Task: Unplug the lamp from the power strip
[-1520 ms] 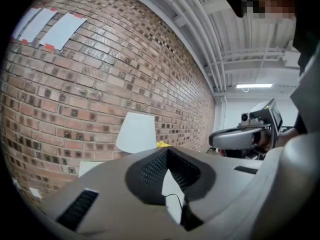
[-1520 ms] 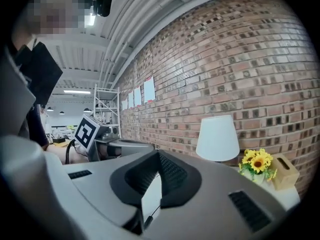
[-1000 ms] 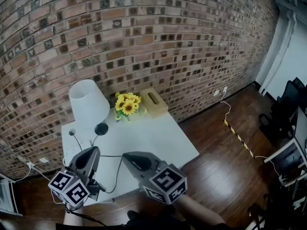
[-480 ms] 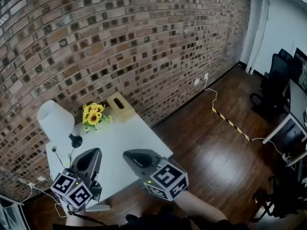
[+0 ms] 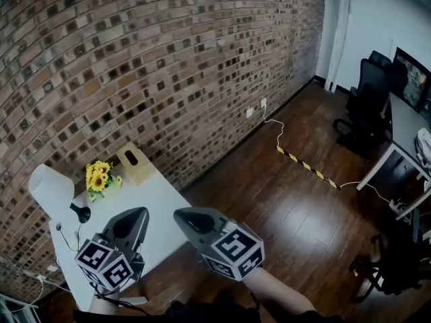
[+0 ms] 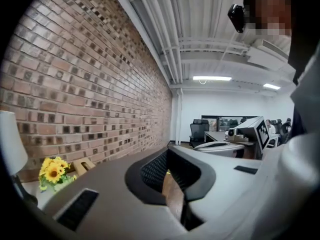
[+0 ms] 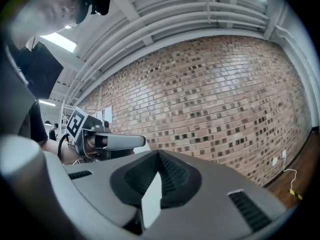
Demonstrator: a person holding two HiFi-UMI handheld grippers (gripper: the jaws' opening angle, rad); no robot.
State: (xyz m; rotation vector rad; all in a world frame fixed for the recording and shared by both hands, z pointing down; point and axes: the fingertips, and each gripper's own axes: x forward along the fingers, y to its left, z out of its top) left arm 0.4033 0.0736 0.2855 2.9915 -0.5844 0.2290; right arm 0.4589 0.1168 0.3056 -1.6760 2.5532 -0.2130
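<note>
The left gripper (image 5: 139,212) and the right gripper (image 5: 179,214) are held side by side at the lower left of the head view. Each has its jaws pressed together and holds nothing. The lamp (image 5: 48,188) stands at the far left on the white table (image 5: 147,197), beside the yellow flowers (image 5: 99,177).

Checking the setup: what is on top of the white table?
White-shaded lamp, yellow sunflowers, tan slotted box. The left gripper covers the table's near part; no power strip visible.
</note>
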